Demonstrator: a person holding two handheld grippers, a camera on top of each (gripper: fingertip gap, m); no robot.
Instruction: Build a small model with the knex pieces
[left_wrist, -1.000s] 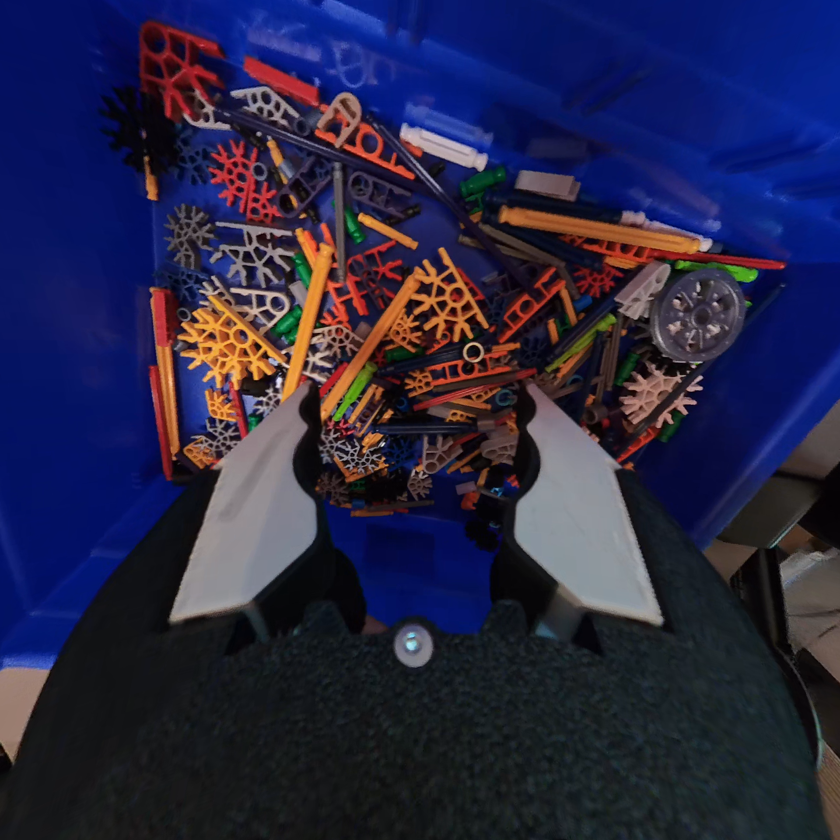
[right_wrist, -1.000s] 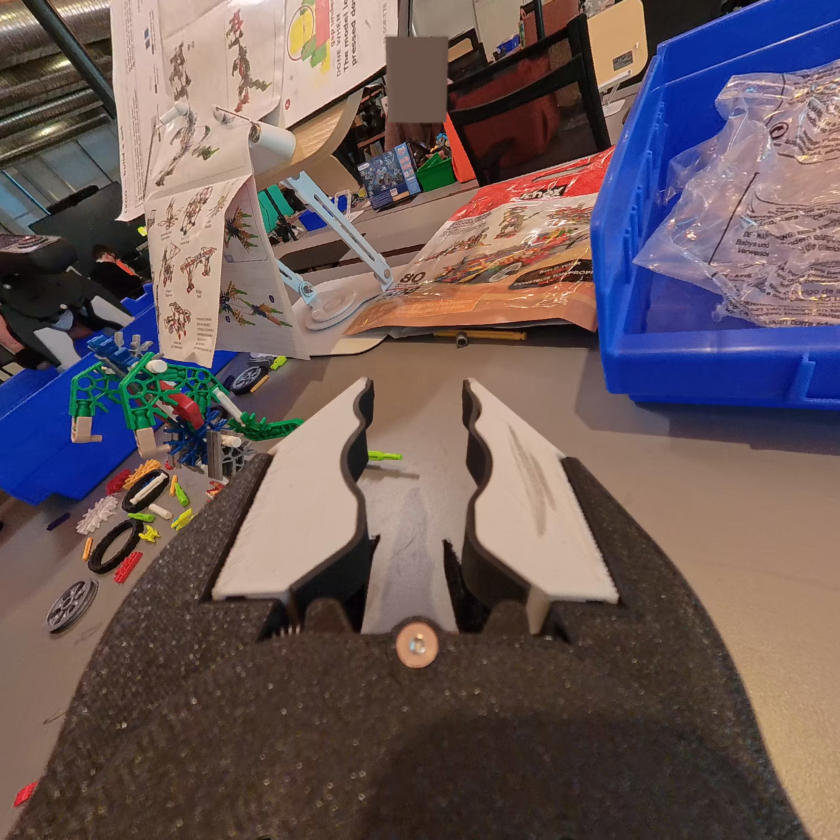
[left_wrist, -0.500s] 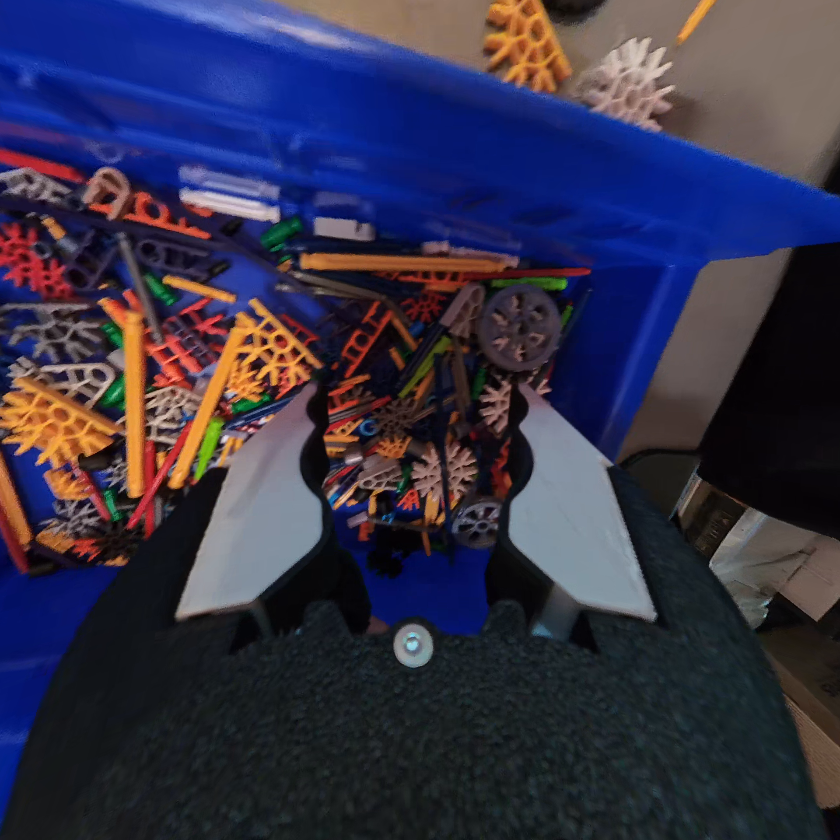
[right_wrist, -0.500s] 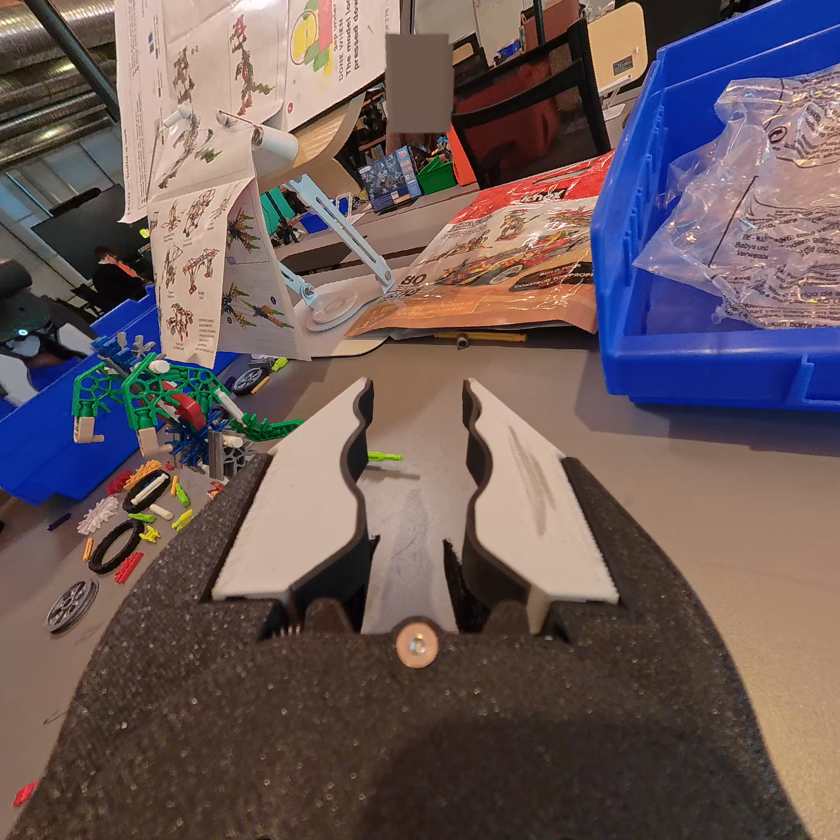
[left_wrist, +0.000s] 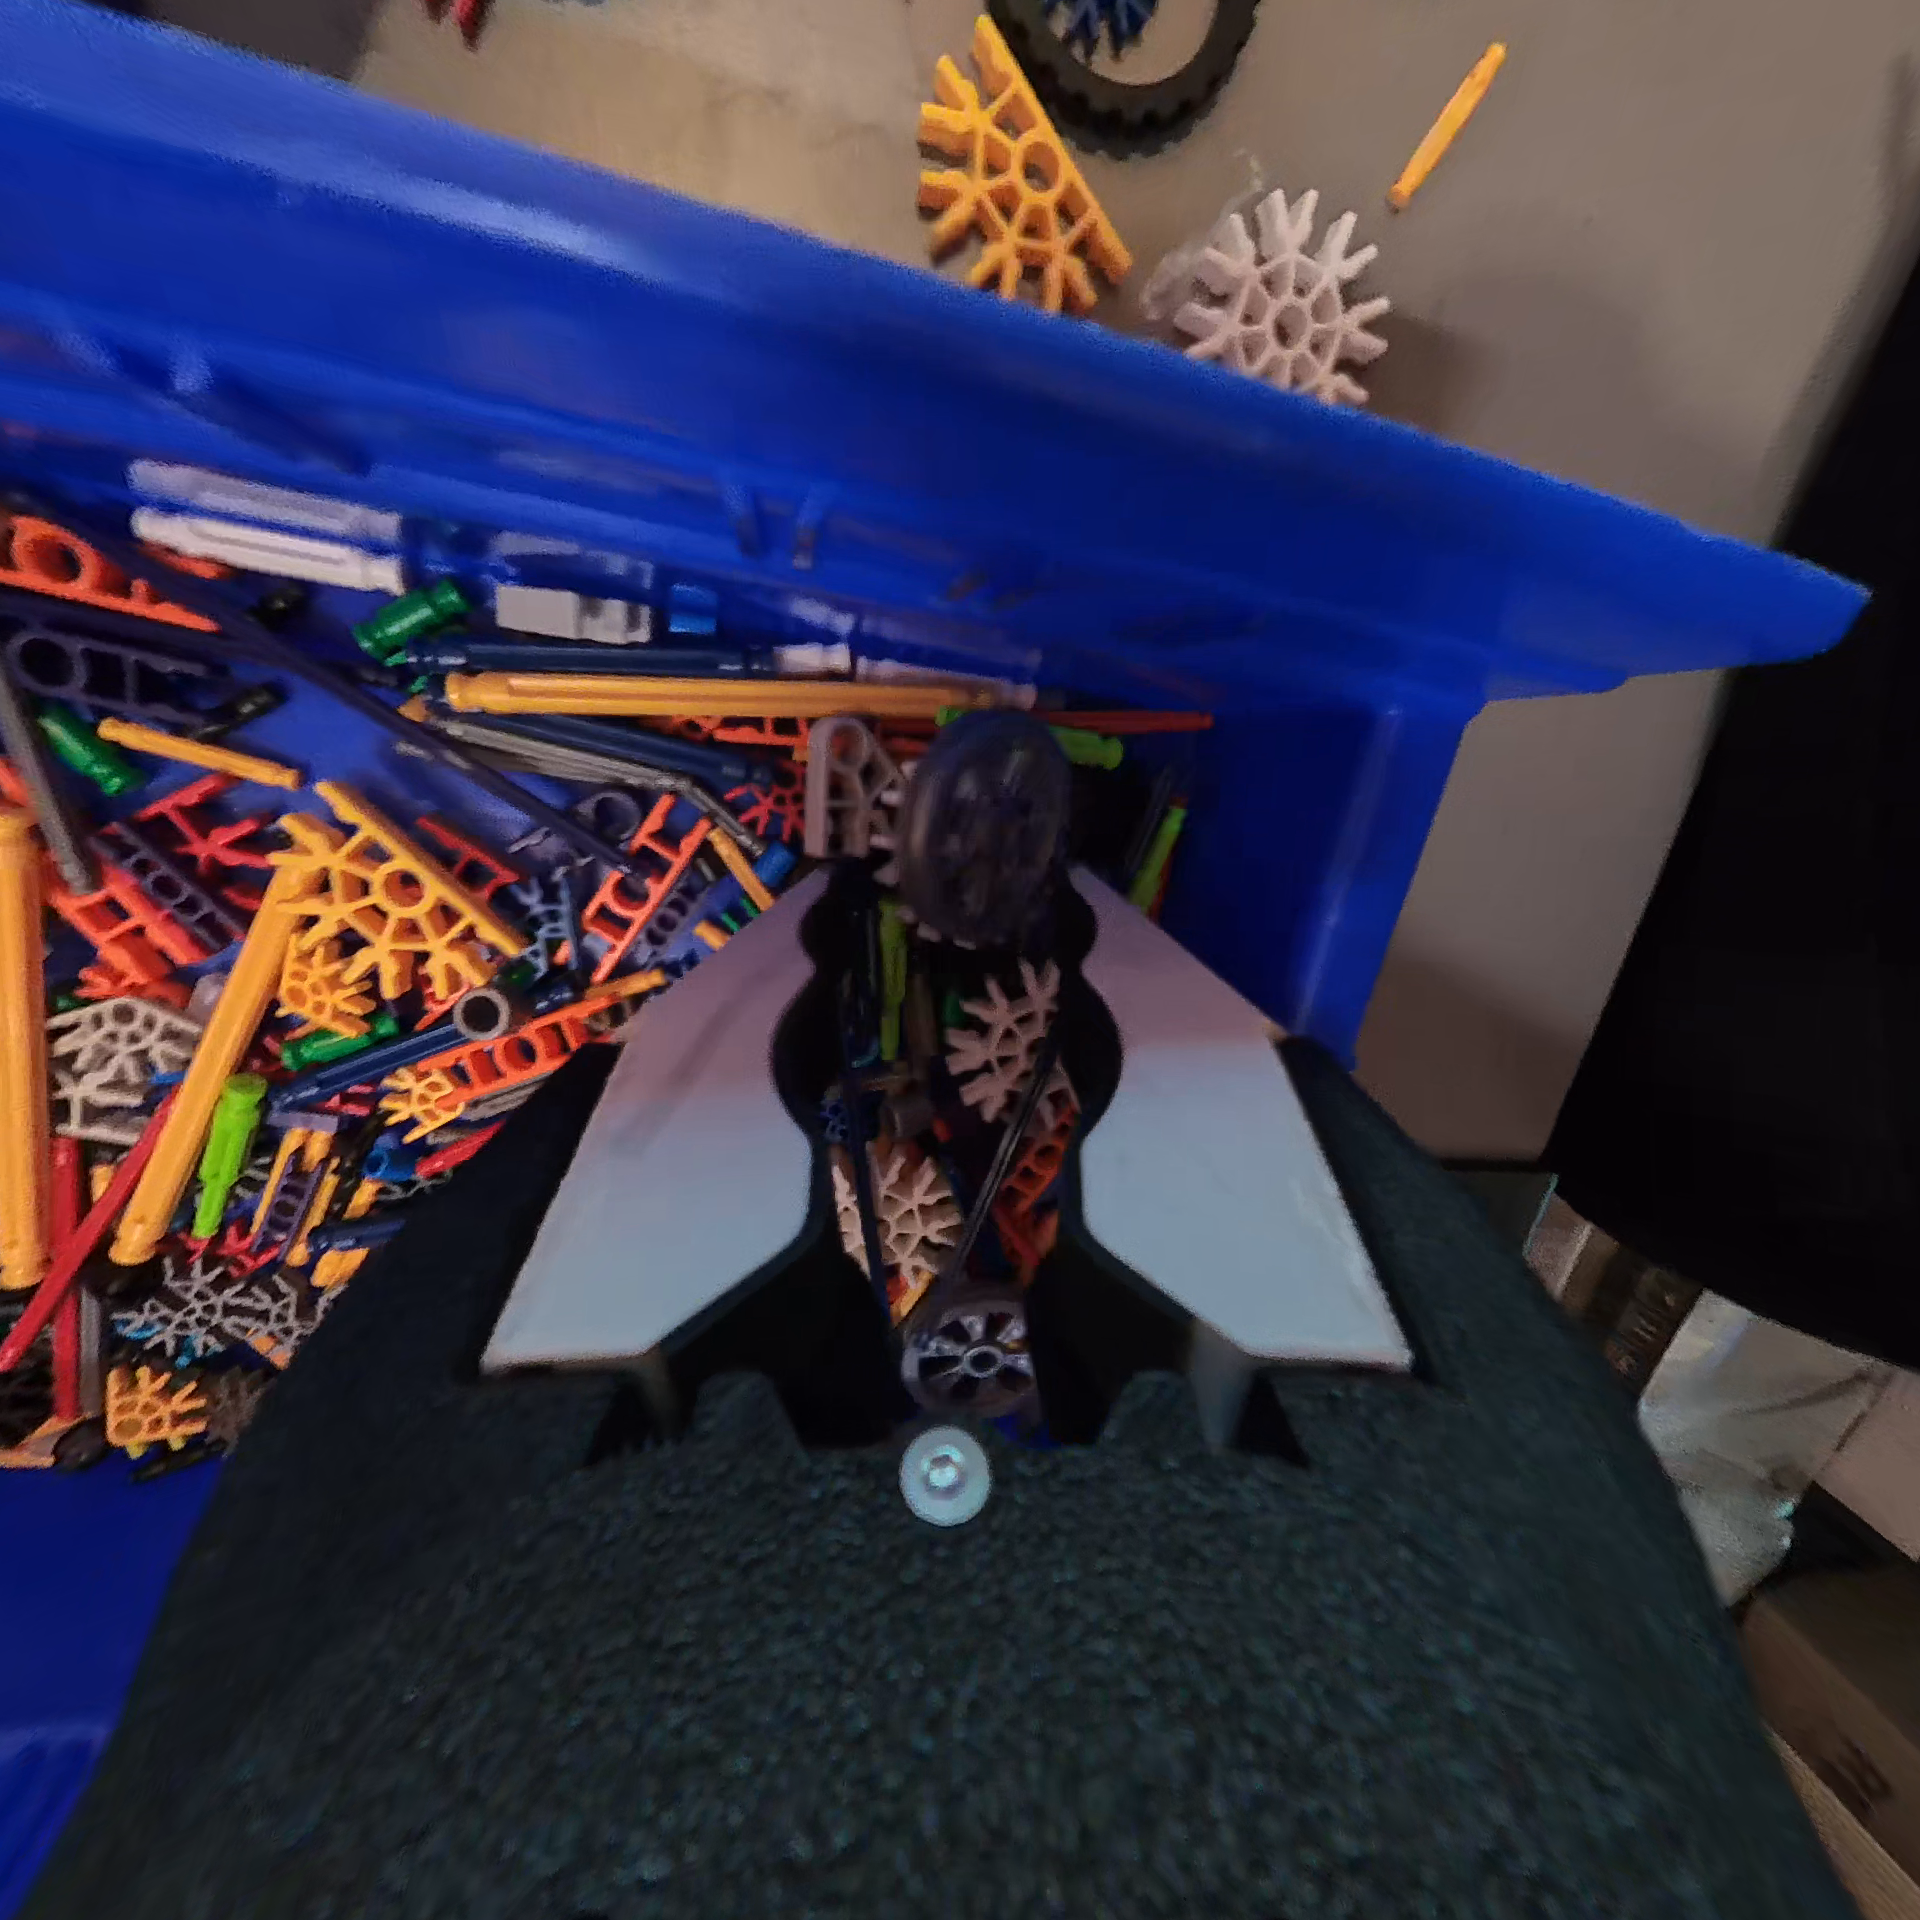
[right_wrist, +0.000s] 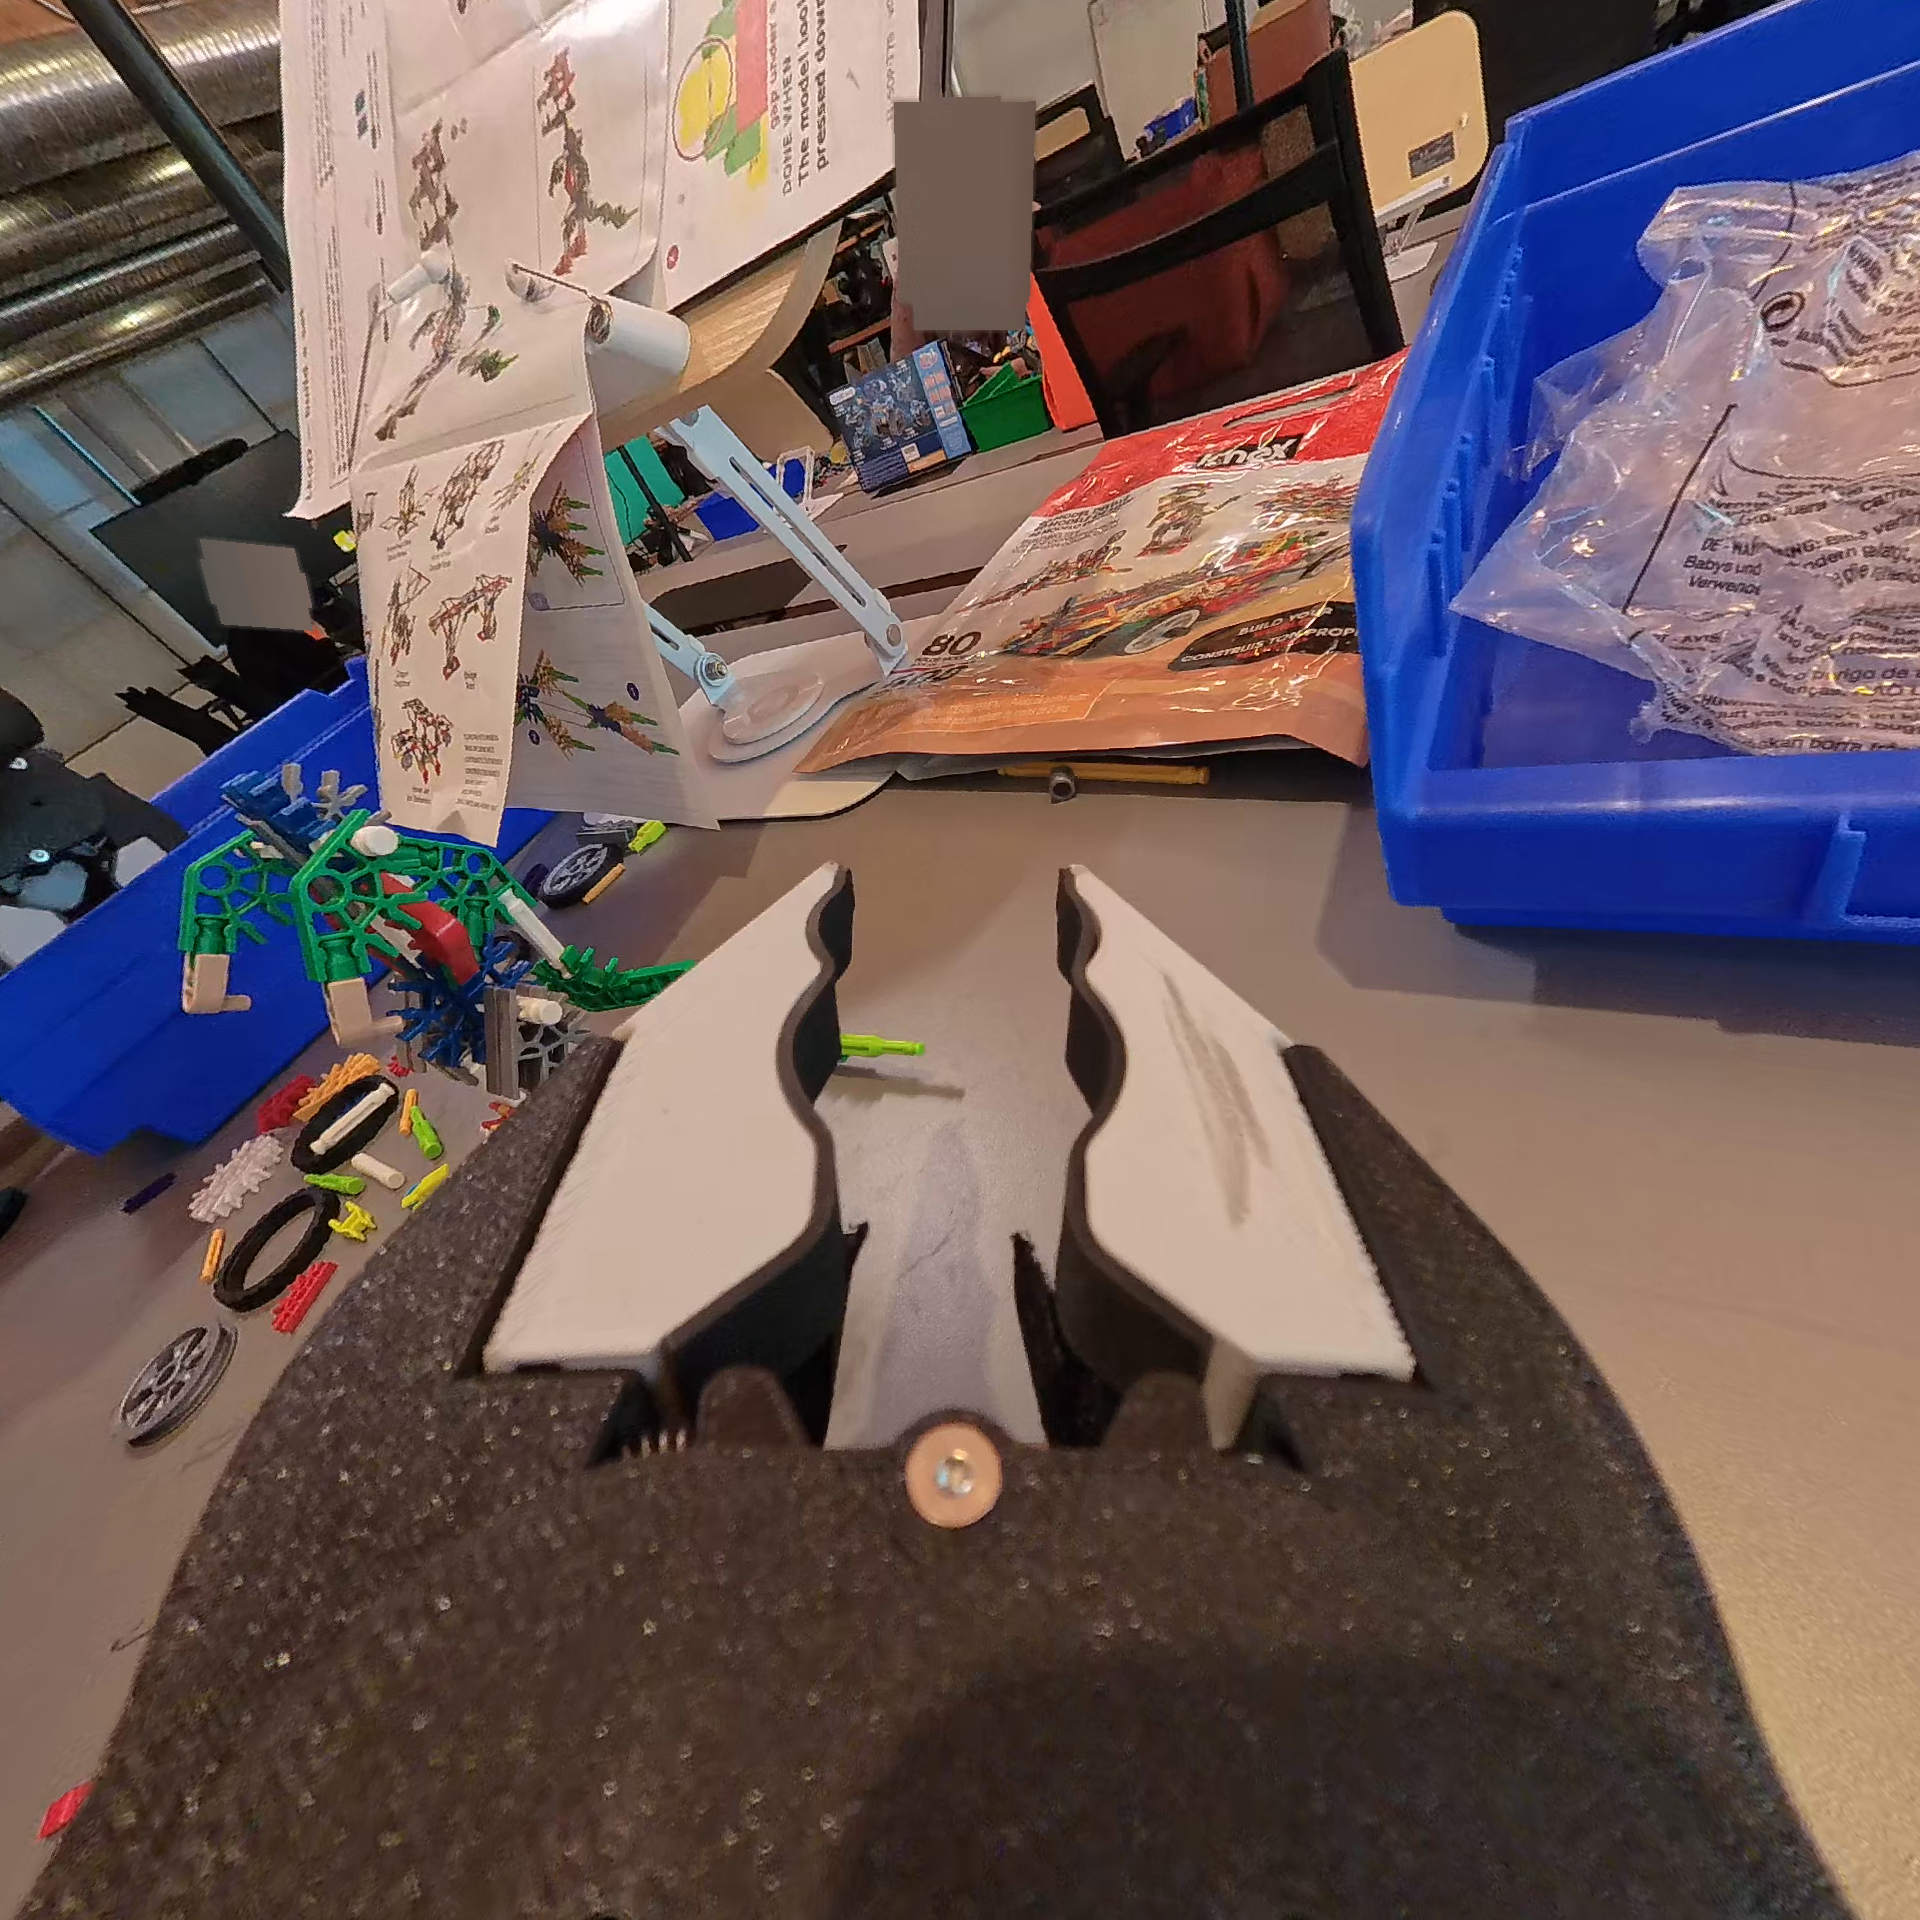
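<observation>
My left gripper (left_wrist: 940, 883) reaches into the blue bin (left_wrist: 727, 395) of mixed construction pieces, clenched on a dark grey wheel (left_wrist: 982, 821) at its tips. My right gripper (right_wrist: 951, 894) hovers released above the grey table (right_wrist: 1558, 1195), near a small green rod (right_wrist: 883, 1047).

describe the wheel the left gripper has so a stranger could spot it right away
Look in the blue bin full of loose rods and connectors, at its right-hand corner. The left gripper pinches a dark grey spoked wheel at its fingertips, standing on edge. It is larger than the small grey wheel lying nearer the camera.
</observation>
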